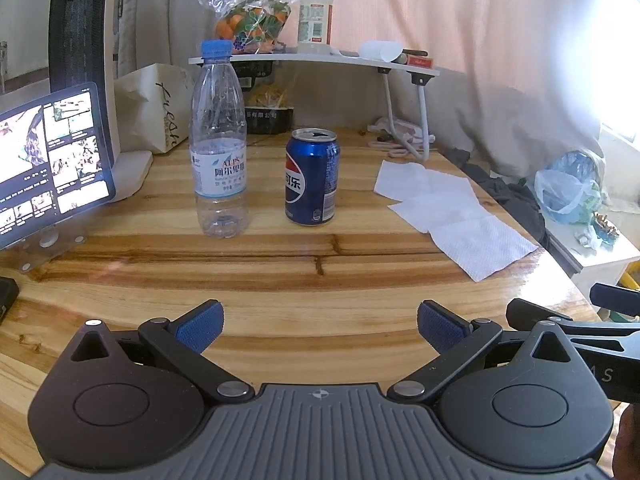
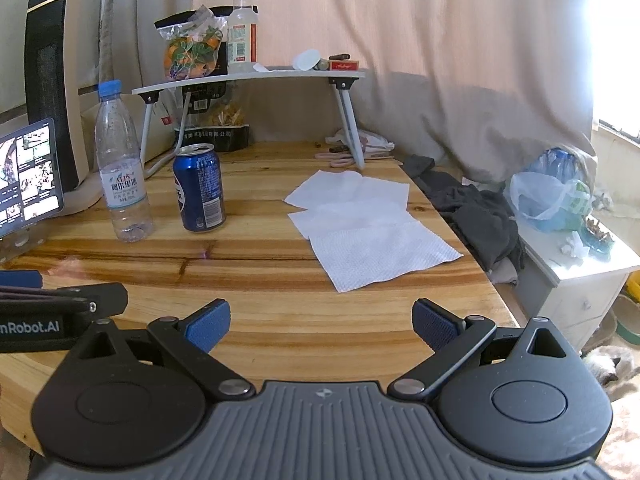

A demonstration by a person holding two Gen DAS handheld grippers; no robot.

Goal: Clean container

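Both tongs were spread wide with nothing between their blue pads: our left gripper [image 1: 320, 328] and our right gripper [image 2: 321, 322] hovered low over the near edge of the wooden table [image 1: 280, 288], side by side.

Which container the task meant we could not settle. A blue soda can [image 1: 312, 176] stood upright mid-table, its tab hole open, and just to its left, apart from it, a clear water bottle [image 1: 219, 140] with a blue cap, seemingly almost empty. We judged both light and easy to tip. The can's thin wall would dent under a hard squeeze and its printed side looked slick, so a gentle hold round the middle seemed best. The bottle's soft plastic would give; its ribbed waist below the label offered firmer purchase.

Paper towels [image 2: 360, 224] lay flat to the right of the can, well apart from it. We saw no clear marks of wiping, so the scene fitted either cleaning ahead or cleaning over. A tablet [image 1: 48, 160] leaned at left.
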